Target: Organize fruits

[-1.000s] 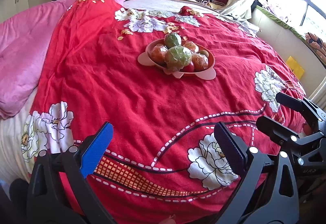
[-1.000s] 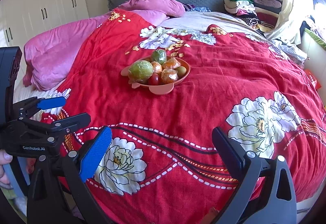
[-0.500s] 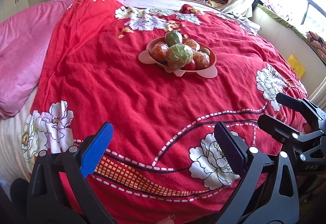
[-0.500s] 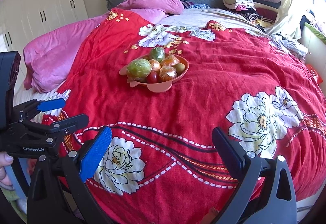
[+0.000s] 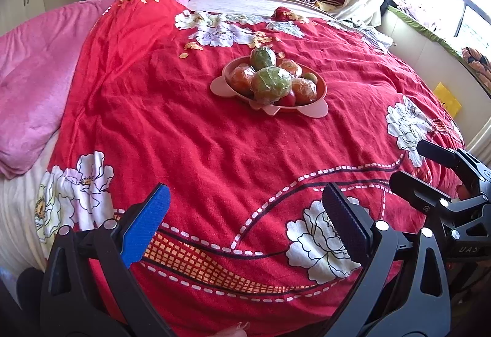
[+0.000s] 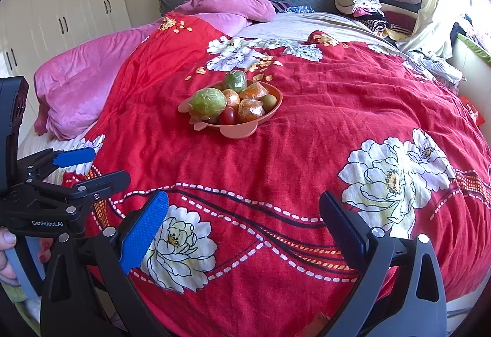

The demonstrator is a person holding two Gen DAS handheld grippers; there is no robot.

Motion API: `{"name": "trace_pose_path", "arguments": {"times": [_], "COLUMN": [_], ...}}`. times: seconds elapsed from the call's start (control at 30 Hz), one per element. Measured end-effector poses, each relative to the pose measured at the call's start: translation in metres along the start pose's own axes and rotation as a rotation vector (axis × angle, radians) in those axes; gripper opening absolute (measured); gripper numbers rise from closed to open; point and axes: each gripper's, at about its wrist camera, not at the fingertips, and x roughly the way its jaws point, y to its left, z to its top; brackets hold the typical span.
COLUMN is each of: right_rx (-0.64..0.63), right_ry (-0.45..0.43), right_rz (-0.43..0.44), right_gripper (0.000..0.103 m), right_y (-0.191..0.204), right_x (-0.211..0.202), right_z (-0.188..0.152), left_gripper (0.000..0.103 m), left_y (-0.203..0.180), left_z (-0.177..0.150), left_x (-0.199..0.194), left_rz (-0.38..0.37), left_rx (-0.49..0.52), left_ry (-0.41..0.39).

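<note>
Red floral bedspread [image 5: 214, 146] fills both views, and on it, toward the middle of the bed, sits the pink fruit bowl [image 5: 319, 82] heaped with wrapped fruit. We count two green fruits in plastic wrap [image 5: 271, 84], several wrapped oranges [image 5: 304, 90], a red tomato [image 6: 227, 116] at the near rim and a small kiwi [image 6: 270, 101] on the right side.

Against the frames of a second ago we see the bowl a little lower and nearer in the left view — both grippers have crept toward it, though they are well short of it yet. The fruit has not shifted.

Our left gripper [image 5: 245, 208] hangs over the near edge of the bedspread with its blue-padded fingers [image 5: 147, 225] spread wide and nothing between them. Our right gripper [image 6: 245, 211] stands the same way, wide apart and empty, just beside the left.

In the right view we read "GenRobot.AI" in white on the left gripper's black body [image 6: 47, 223]. In the left view only the letters "UAS" [image 5: 468, 249] show on the right gripper's side. A red packet [image 6: 472, 114] by the bed's right edge bears writing too small to read.
</note>
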Motion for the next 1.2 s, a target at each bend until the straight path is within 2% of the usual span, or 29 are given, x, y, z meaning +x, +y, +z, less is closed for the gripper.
{"name": "trace_pose_path", "arguments": {"times": [0.53,0.87,1.2], "right_rx": [0.003,0.003,0.004], "right_ry": [-0.004,-0.003,-0.003], "right_rz": [-0.008,-0.007,-0.011], "right_gripper": [0.098,0.098,0.098], "right_y": [-0.0008,-0.0003,-0.001], "right_x": [-0.0026,-0.0025,-0.0041], "right_z": [0.0001,0.0001,0.0003], "left_gripper": [0.093,0.093,0.093], "left_y": [0.0024,0.0026,0.0021], "left_z": [0.0004,0.0013,0.0006], "left_x": [-0.0018,-0.001,0.0006], "left_rz": [0.016,0.0,0.022], "left_rx": [-0.009,-0.014,-0.006], "left_ry": [-0.002,0.009,0.011]}}
